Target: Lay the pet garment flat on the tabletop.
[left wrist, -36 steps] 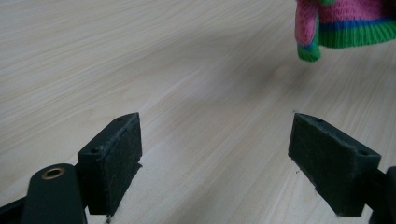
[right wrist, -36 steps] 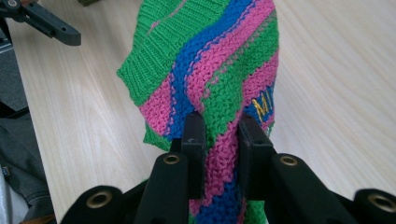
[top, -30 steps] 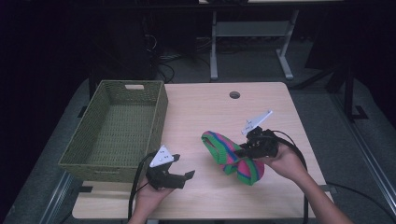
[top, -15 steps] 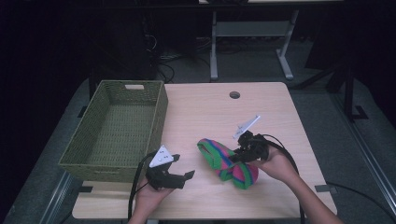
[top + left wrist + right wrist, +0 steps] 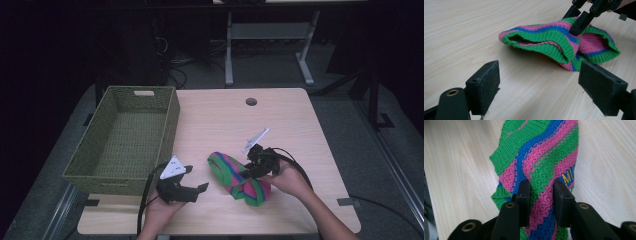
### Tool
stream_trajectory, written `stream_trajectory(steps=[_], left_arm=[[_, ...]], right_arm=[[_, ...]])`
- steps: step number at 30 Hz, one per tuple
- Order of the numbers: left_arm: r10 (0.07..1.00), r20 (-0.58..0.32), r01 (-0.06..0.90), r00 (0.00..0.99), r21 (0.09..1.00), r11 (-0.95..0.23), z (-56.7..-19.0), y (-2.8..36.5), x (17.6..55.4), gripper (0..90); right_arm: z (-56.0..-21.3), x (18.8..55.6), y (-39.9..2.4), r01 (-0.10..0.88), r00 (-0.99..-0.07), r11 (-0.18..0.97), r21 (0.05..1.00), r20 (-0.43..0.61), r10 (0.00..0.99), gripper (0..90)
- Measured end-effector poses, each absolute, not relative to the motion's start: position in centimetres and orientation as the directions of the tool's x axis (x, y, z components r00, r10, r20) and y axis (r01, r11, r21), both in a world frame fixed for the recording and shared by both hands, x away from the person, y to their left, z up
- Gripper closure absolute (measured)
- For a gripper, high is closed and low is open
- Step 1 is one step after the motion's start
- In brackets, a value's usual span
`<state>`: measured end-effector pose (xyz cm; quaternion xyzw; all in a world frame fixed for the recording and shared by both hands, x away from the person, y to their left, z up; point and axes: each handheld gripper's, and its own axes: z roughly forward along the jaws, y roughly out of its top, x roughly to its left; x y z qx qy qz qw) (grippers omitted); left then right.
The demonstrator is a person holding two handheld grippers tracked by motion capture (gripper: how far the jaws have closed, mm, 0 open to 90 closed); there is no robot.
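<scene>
Wicker basket (image 5: pixel 125 140) is seen at the table's (image 5: pixel 300 130) left side, well apart from the striped knit hat (image 5: pixel 239 176), with nothing lying between. The hat lies near the front edge, a fold pinched between the right gripper's (image 5: pixel 541 195) narrow jaws, which have just been opening slightly. The left gripper (image 5: pixel 541 90) is held wide, gripping nothing, beside the hat. Since a second ago, hat and right gripper are found lower, nearer the tabletop.
</scene>
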<state>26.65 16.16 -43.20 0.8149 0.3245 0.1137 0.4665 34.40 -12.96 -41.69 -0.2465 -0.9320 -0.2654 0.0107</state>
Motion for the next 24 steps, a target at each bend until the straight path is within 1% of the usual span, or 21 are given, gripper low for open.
stream_trajectory(steps=[2, 6, 7, 11, 18, 24], left_arm=[[0.635, -0.119, 0.423, 0.763, 0.835, -0.353, -43.2, 16.1, 26.6, 16.9], [0.634, -0.118, 0.423, 0.764, 0.834, -0.354, -43.3, 16.1, 26.7, 16.9], [0.634, -0.117, 0.423, 0.765, 0.833, -0.356, -43.2, 16.1, 26.7, 16.9], [0.634, -0.121, 0.425, 0.764, 0.833, -0.354, -43.3, 16.0, 26.7, 16.9], [0.632, -0.116, 0.422, 0.766, 0.833, -0.358, -43.2, 16.0, 26.6, 16.9], [0.63, -0.116, 0.423, 0.767, 0.831, -0.361, -43.2, 16.0, 26.6, 16.9]], right_arm=[[-41.8, 34.4, -13.0, 0.462, -0.881, 0.739, 0.49, 0.157, 0.447, 63.2], [-41.9, 34.5, -13.1, 0.468, -0.879, 0.74, 0.484, 0.164, 0.448, 61.0], [-41.9, 34.5, -13.2, 0.467, -0.879, 0.737, 0.488, 0.169, 0.445, 58.2], [-41.8, 34.3, -13.3, 0.465, -0.881, 0.735, 0.493, 0.175, 0.44, 56.0], [-42.0, 33.6, -13.4, 0.454, -0.888, 0.743, 0.492, 0.175, 0.426, 55.3], [-41.8, 32.7, -13.5, 0.417, -0.904, 0.741, 0.526, 0.153, 0.4, 53.2]])
